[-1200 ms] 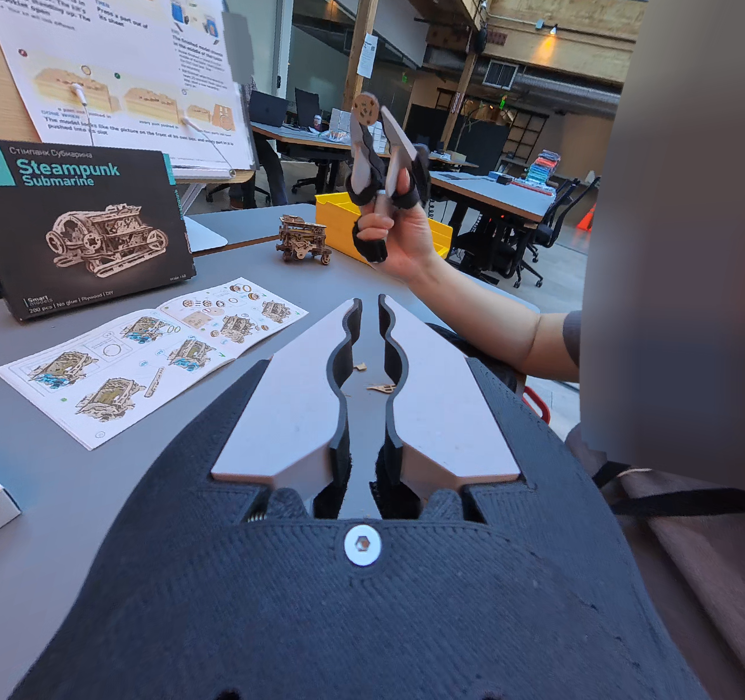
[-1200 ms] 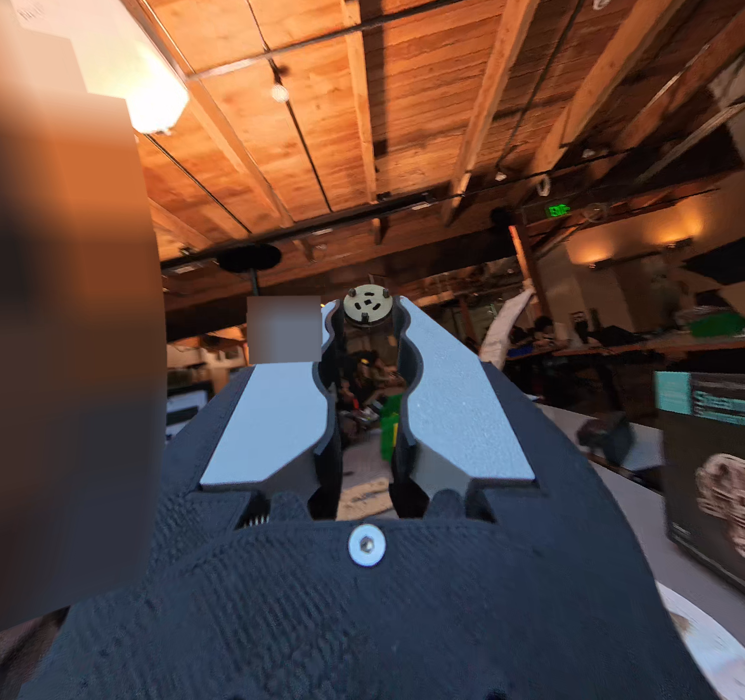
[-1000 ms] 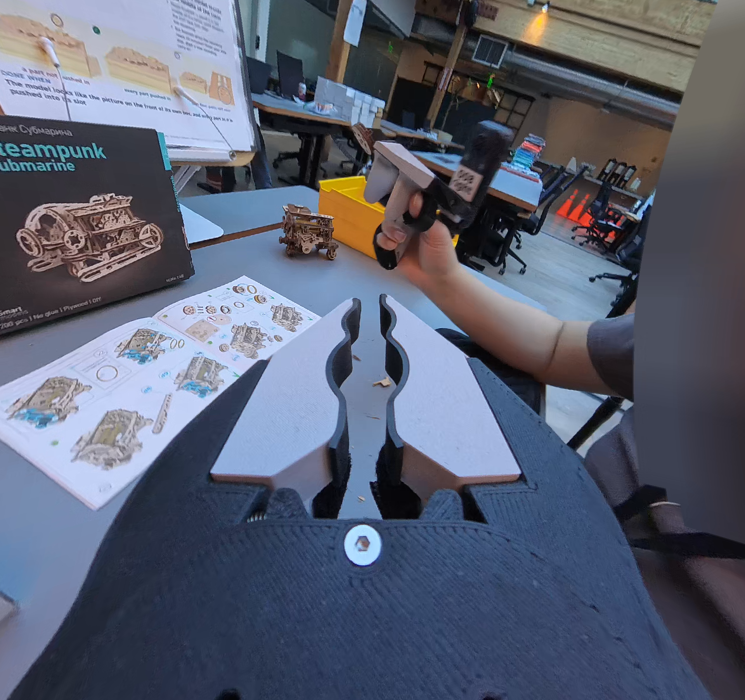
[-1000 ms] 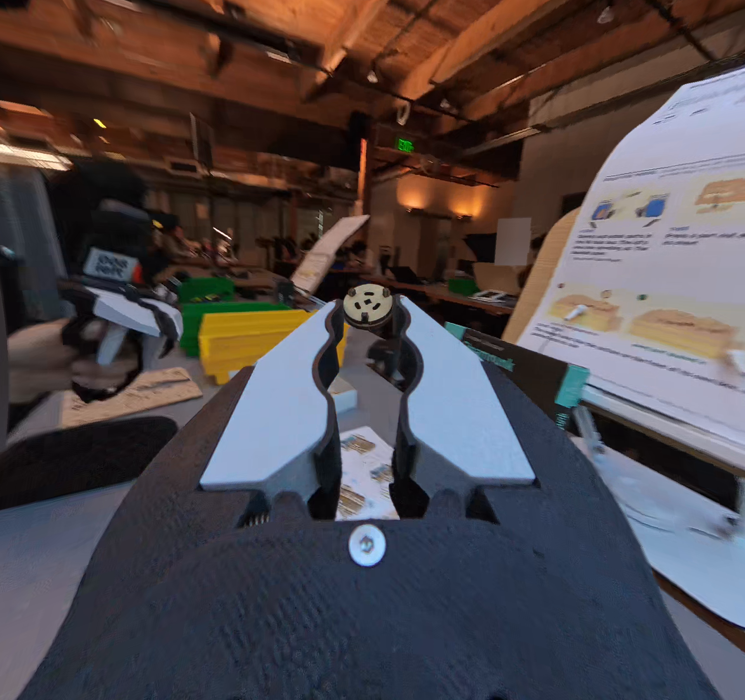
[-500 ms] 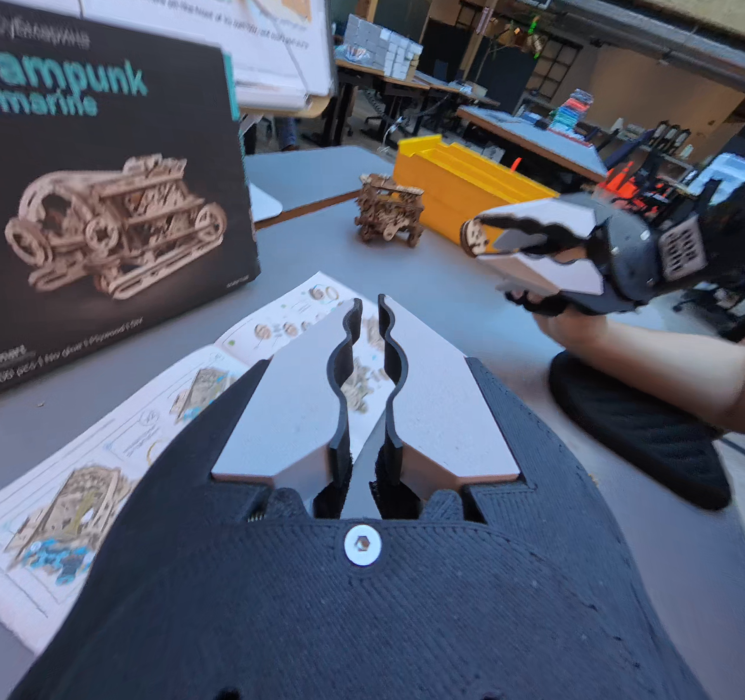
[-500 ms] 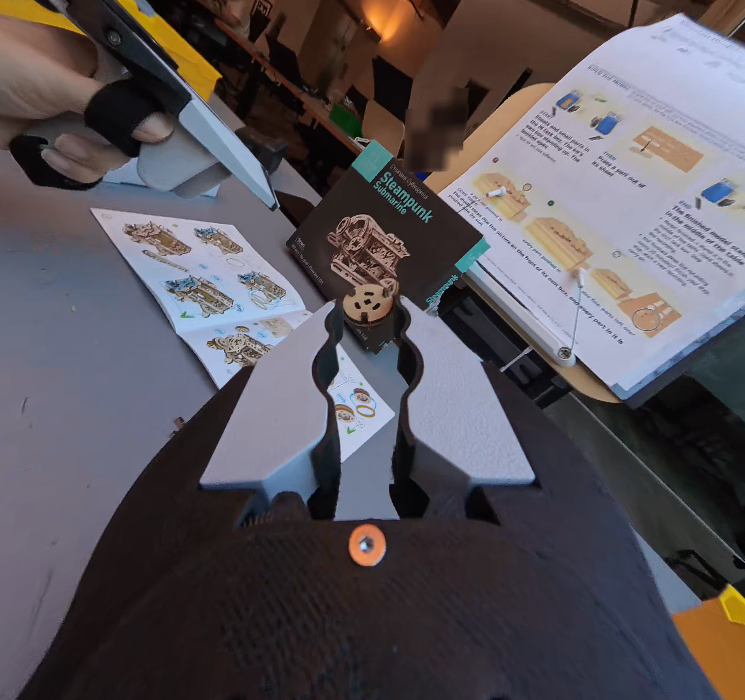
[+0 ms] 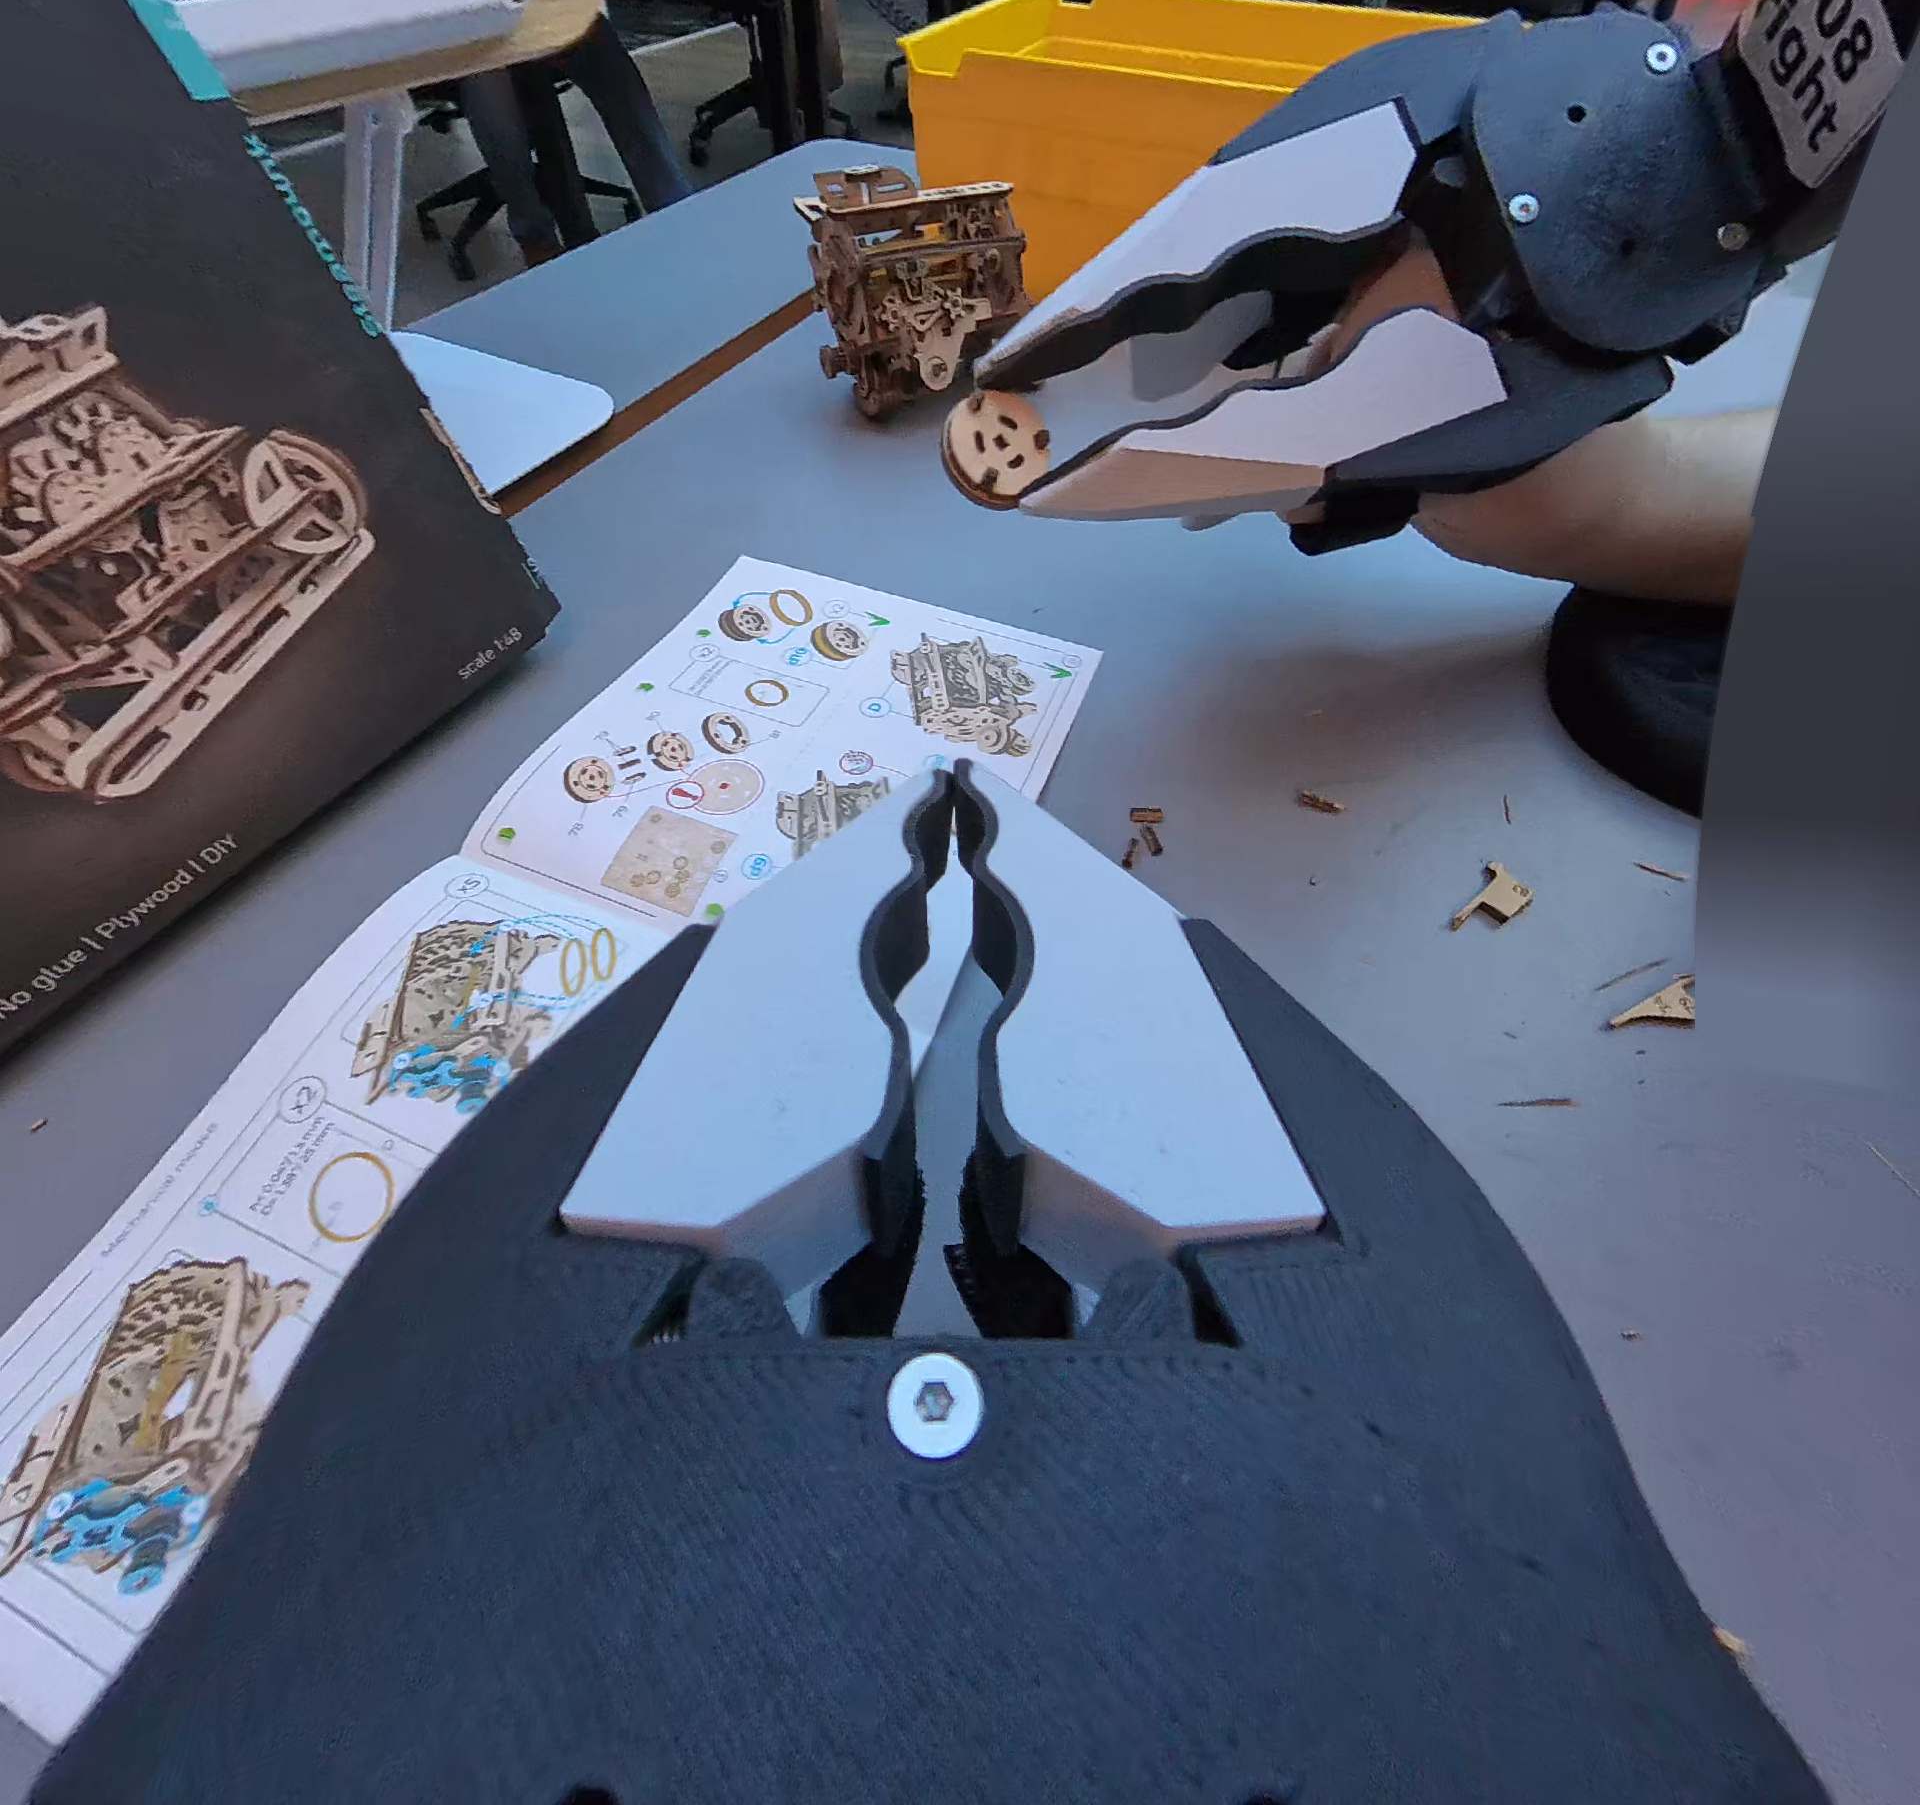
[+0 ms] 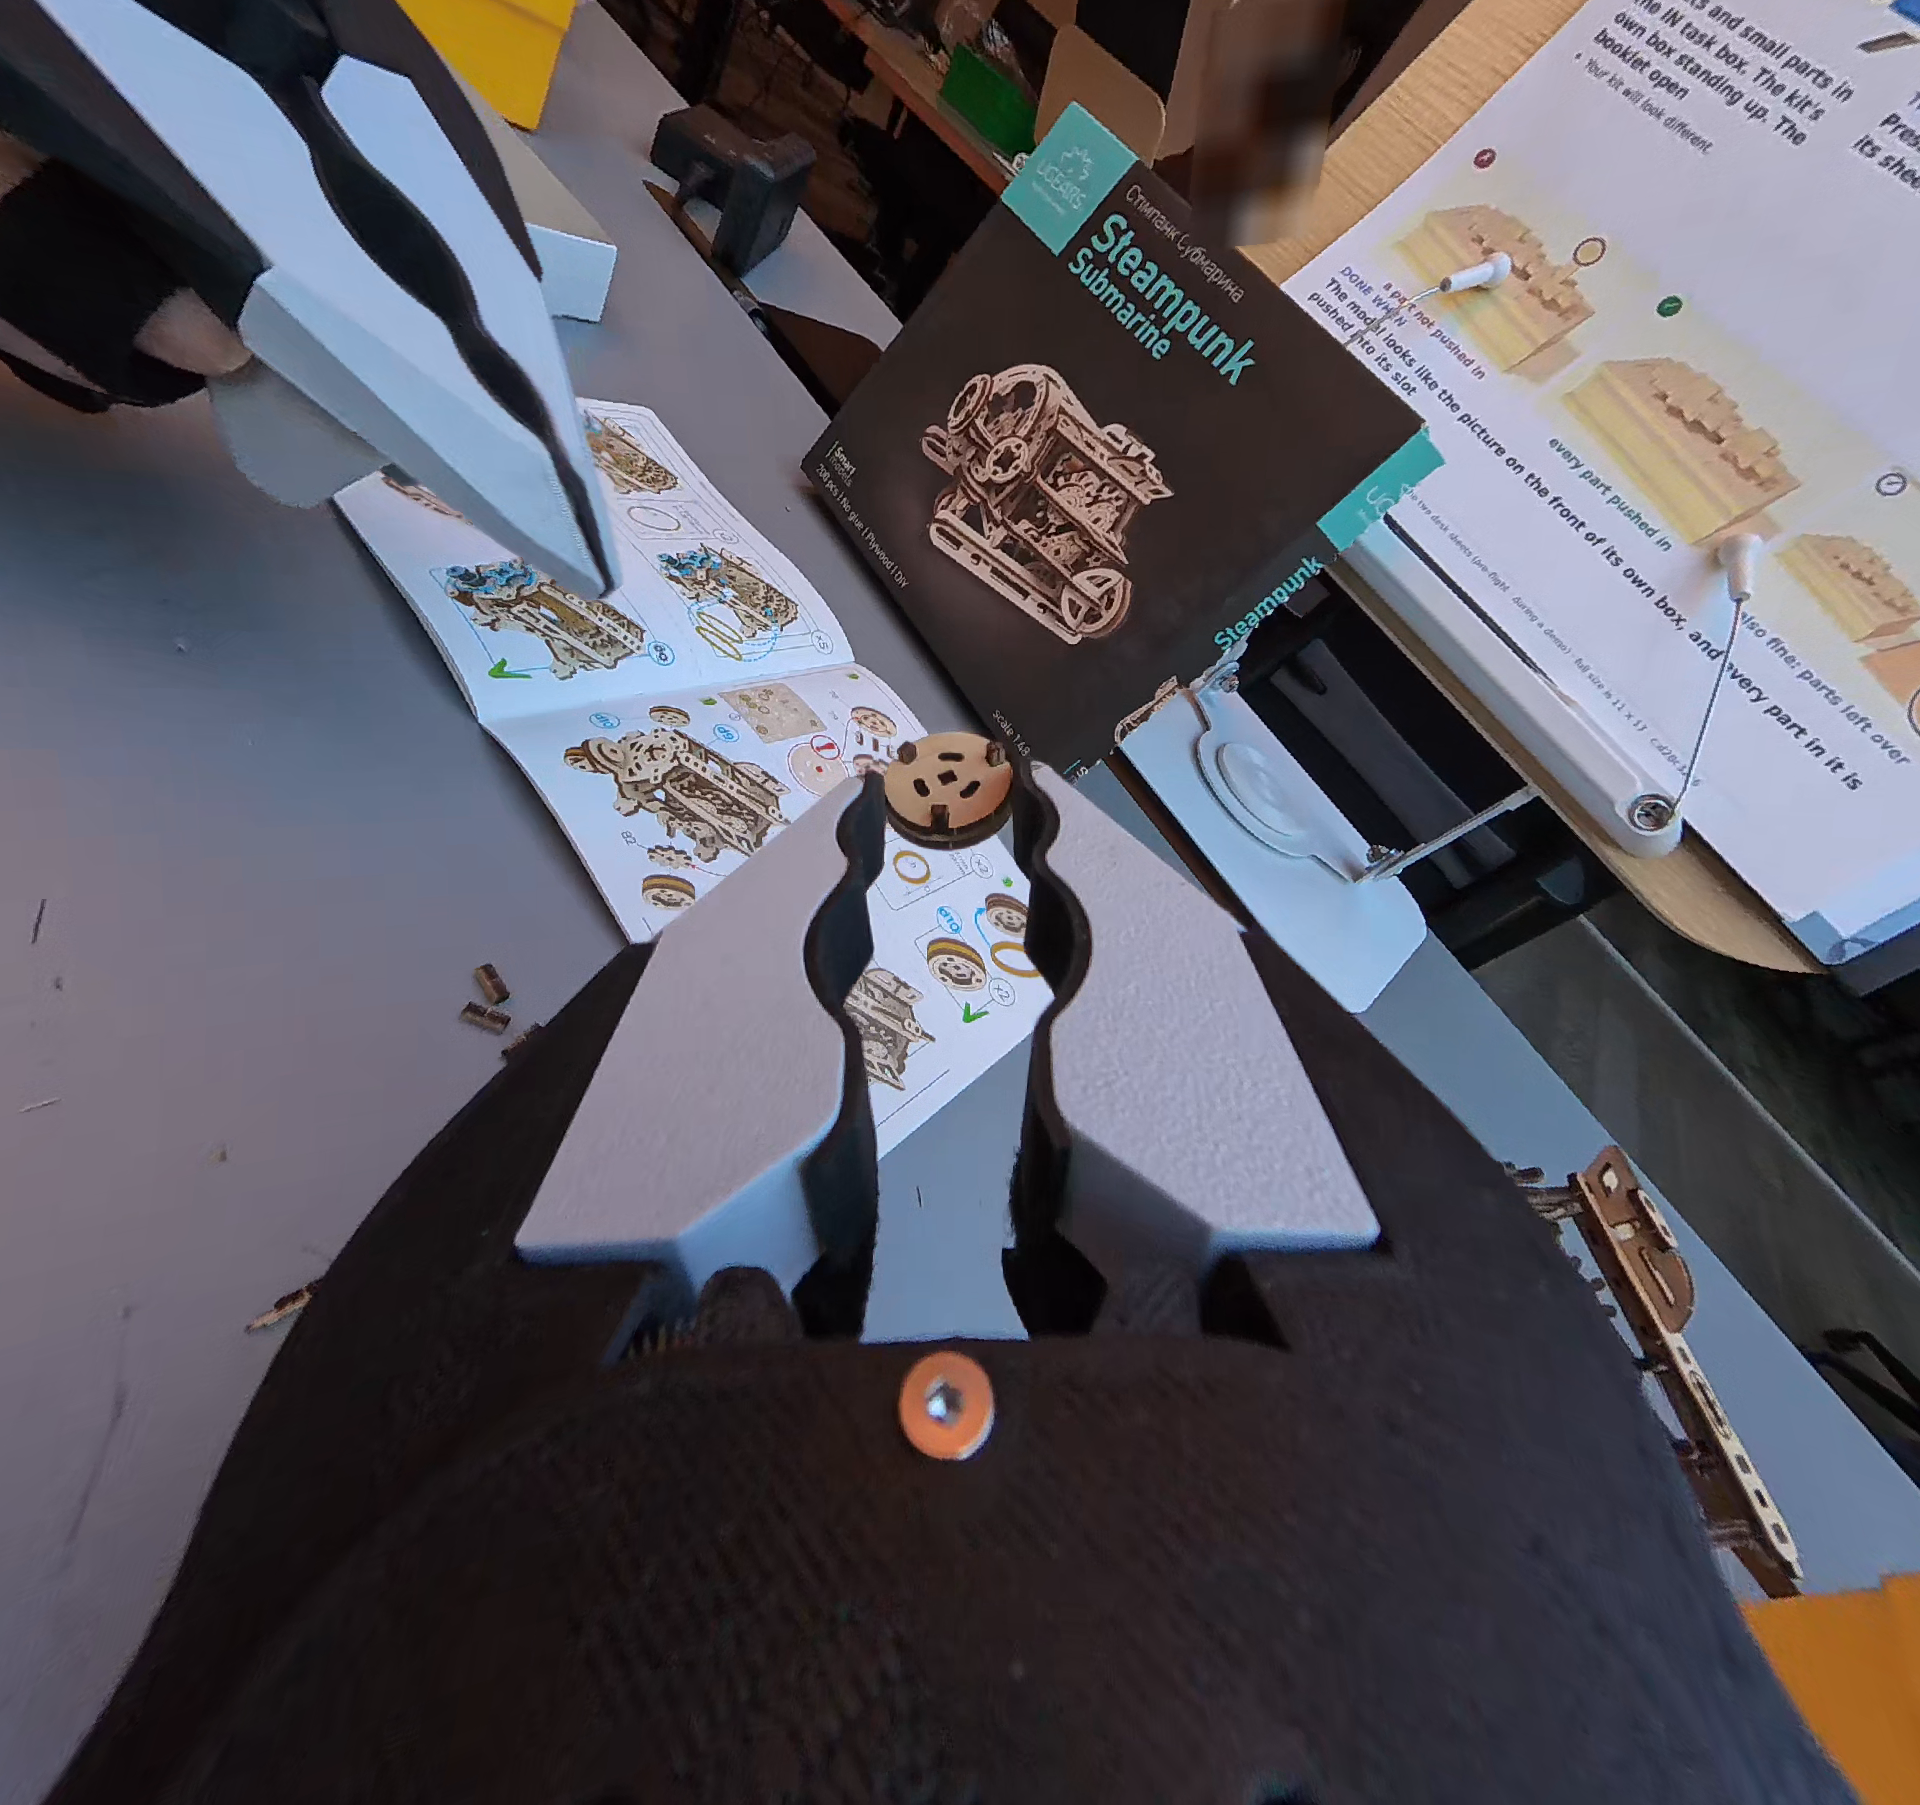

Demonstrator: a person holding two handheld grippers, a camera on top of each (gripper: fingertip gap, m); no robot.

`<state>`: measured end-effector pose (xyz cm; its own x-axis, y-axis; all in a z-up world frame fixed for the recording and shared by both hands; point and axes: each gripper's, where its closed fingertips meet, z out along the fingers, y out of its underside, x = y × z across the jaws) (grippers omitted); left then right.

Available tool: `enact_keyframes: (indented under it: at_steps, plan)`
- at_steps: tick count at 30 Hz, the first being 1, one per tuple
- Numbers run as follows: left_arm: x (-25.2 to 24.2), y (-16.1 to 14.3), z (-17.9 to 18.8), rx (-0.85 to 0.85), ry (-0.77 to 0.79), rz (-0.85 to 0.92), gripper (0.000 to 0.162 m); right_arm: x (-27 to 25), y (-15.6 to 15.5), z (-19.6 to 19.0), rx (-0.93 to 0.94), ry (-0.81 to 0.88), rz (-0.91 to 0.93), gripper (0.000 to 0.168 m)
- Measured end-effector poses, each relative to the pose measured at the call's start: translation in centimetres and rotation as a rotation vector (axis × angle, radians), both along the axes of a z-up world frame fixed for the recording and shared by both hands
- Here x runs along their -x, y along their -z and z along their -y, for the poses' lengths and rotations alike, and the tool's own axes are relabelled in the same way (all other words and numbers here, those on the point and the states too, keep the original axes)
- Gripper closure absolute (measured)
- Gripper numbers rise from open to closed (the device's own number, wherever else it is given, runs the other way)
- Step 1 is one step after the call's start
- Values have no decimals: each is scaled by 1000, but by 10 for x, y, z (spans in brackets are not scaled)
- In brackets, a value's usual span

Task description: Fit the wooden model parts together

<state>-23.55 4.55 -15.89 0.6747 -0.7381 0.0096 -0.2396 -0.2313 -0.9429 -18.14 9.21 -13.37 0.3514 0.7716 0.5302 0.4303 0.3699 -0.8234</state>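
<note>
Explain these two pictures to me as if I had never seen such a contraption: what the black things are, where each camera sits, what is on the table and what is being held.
No robot here: a person holds two black hand tools with grey jaws, each carrying its own camera that looks forward along those jaws.

The left gripper shows large in its own picture, jaws closed on nothing. The right gripper pinches a small round wooden disc at its tips.

On the grey table lie an open instruction booklet, a dark kit box standing up, a partly built wooden model, a yellow bin behind it and scattered wood scraps.
</note>
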Motion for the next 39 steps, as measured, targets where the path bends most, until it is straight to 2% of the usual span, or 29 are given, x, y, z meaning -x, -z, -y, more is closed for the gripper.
enact_keyframes:
  at_steps: [11,33,39]
  plan:
    - [-15,17,8,47,71,-48,162,0,2,-1,13,2,2,145]
    - [-15,23,9,69,76,-56,162,0,2,-1,14,4,4,145]
    - [-14,23,8,67,73,-62,162,-9,-1,-13,28,81,-18,145]
